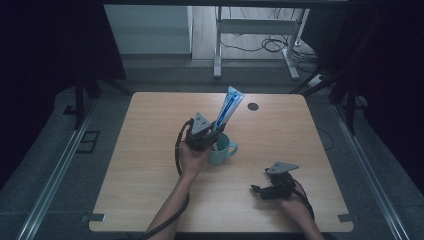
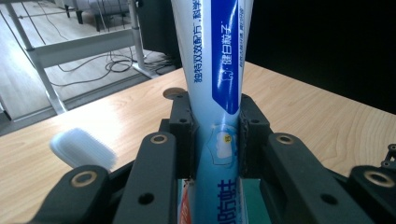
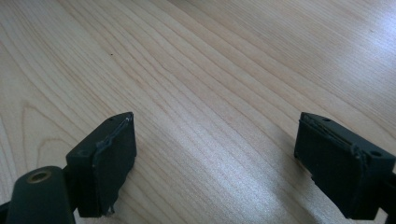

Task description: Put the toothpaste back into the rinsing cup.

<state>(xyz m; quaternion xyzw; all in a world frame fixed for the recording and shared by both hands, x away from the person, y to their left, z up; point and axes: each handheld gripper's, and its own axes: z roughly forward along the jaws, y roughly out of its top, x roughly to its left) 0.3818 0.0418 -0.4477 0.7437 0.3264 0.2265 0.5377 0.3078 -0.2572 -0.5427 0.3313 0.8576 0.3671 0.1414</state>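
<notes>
My left gripper (image 1: 214, 132) is shut on a blue and white toothpaste tube (image 1: 228, 108) and holds it upright, leaning to the far right, just above a teal mug (image 1: 223, 150) at the table's middle. In the left gripper view both pads (image 2: 185, 125) press the tube (image 2: 217, 70) between them, with teal of the mug (image 2: 254, 198) below. A white toothbrush head (image 2: 84, 149) pokes up at the left of that gripper. My right gripper (image 1: 257, 190) rests low near the front right of the table, open, with bare wood between its pads (image 3: 114, 154).
The wooden table (image 1: 150, 150) has a dark round cable hole (image 1: 253, 106) near its far edge. Behind it stand a white desk frame (image 1: 255, 27) and loose cables on the floor. Dark curtains close off both sides.
</notes>
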